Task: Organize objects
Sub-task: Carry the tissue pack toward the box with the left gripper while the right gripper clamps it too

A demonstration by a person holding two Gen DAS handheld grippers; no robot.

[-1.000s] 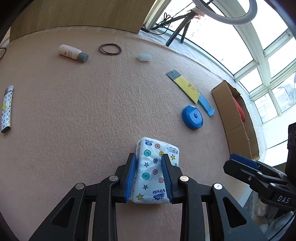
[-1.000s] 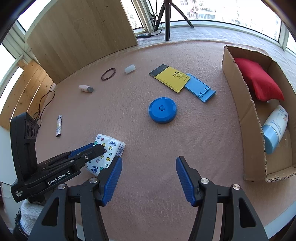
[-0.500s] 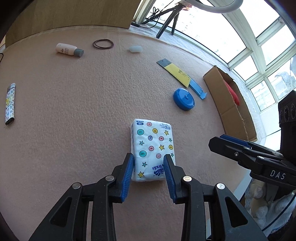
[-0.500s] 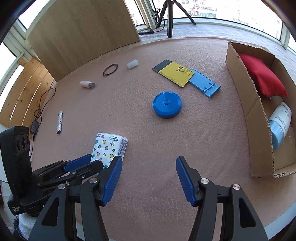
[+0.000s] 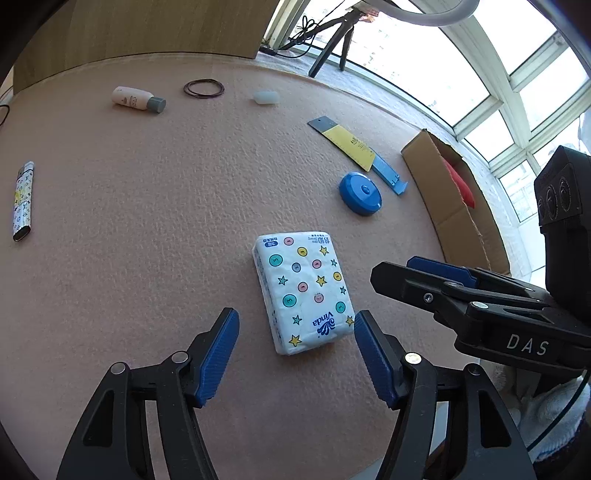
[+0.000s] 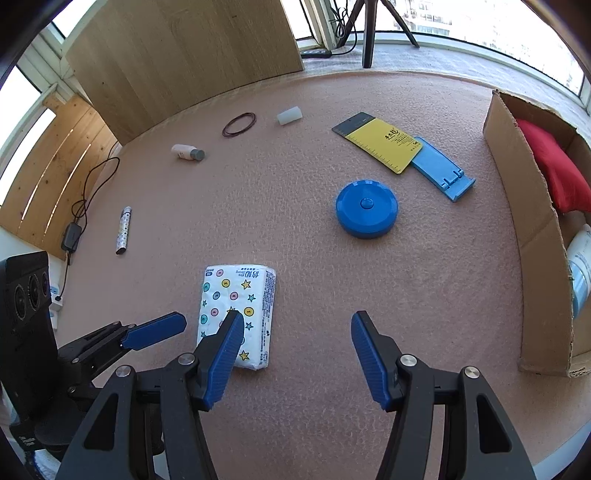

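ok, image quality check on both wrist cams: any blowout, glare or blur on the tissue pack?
Left wrist: windows blown out white, tissue pack sharp and evenly sunlit, strong fisheye bending at edges. Right wrist: window strip overexposed, pack readable, partly hidden behind a right gripper finger.

Left gripper (image 5: 295,354) spread wide before a tissue pack (image 5: 303,291)

The pack lies flat on the pink mat (image 5: 147,221), clear of both blue pads. Beyond it sit a blue round case (image 5: 360,194), a yellow ruler card (image 5: 343,142) and a cardboard box (image 5: 454,206). The right gripper (image 5: 480,295) enters from the right.
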